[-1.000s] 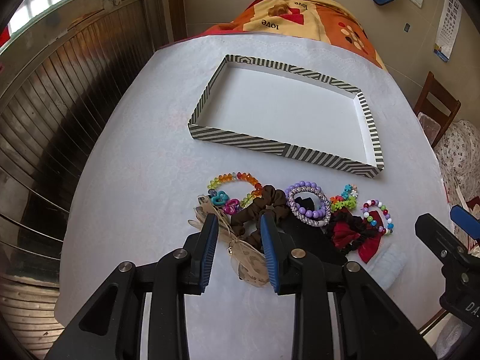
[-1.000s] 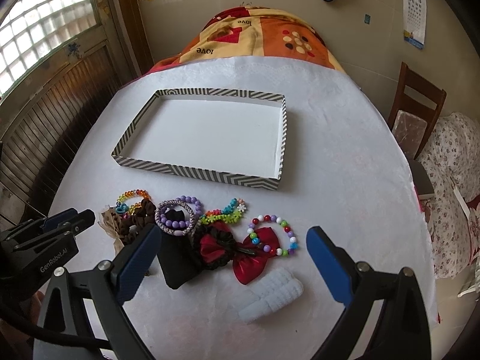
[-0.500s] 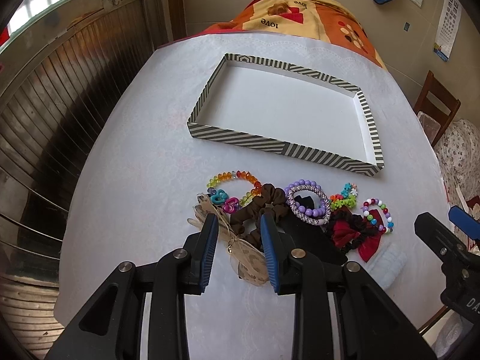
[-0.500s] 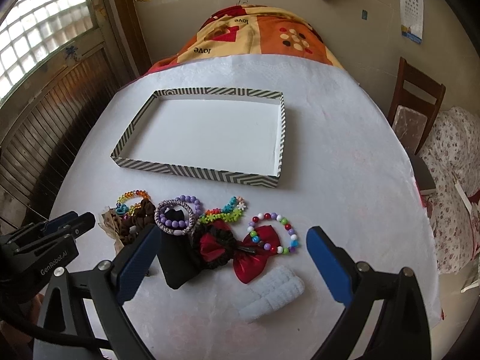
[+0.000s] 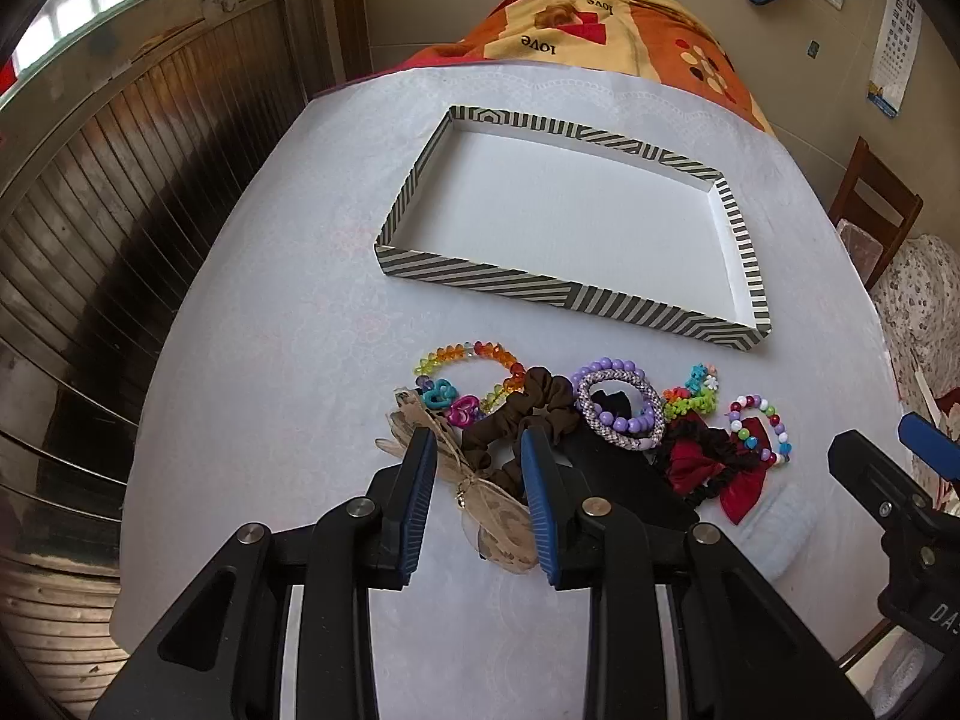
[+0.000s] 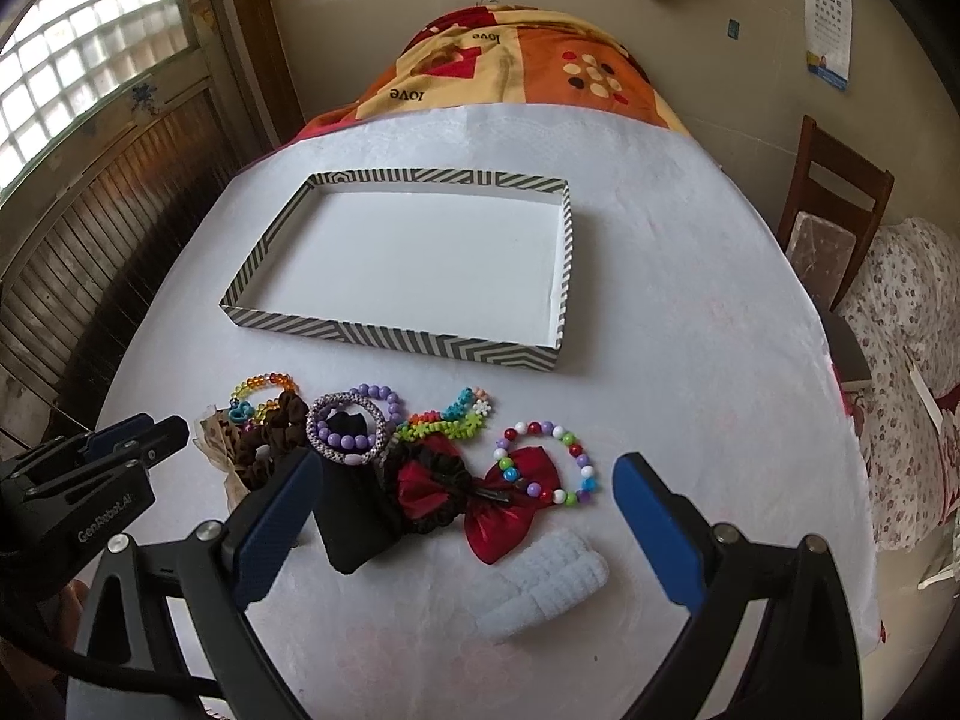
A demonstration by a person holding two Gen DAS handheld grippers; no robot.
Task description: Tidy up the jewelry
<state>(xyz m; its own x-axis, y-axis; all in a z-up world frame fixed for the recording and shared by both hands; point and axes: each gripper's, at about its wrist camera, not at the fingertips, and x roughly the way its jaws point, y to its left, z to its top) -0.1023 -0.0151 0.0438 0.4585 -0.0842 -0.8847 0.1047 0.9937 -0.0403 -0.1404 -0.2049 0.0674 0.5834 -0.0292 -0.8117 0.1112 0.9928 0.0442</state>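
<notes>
**Almost nothing moved; tray is not filled yet**

Between the earlier pictures and now, almost nothing has changed: both grippers hover at the same places and every piece of jewelry lies where it was.

At the bottom centre of the left wrist view, the left gripper point(image 5: 477, 468) has its jaws partly apart, one on each side of the beige lace bow point(image 5: 480, 498) and the near edge of the brown scrunchie point(image 5: 522, 414). I judge they are not clamped on anything, but whether a pad touches the fabric I cannot tell. In the right wrist view the right gripper point(image 6: 468, 510) holds its jaws wide apart and empty, low in the frame, over the red bow point(image 6: 504, 516) and the white fluffy band point(image 6: 540, 576).

All the jewelry is on the white counter point(image 6: 690, 360), in one close row in the lower half of the frame: the orange bead bracelet point(image 5: 468, 360), the purple bead bracelet point(image 5: 618, 402), a black piece point(image 6: 354, 516) under it, the green flower clip point(image 6: 450, 420) and the multicolour bead bracelet point(image 6: 546, 462).

Above them in the frame, the striped tray point(image 6: 384, 339) stands apart, with nothing inside.

So the task looks to be at its very start. No piece is placed, and every item is left to carry over. The left gripper seems ready to take the first one.
</notes>
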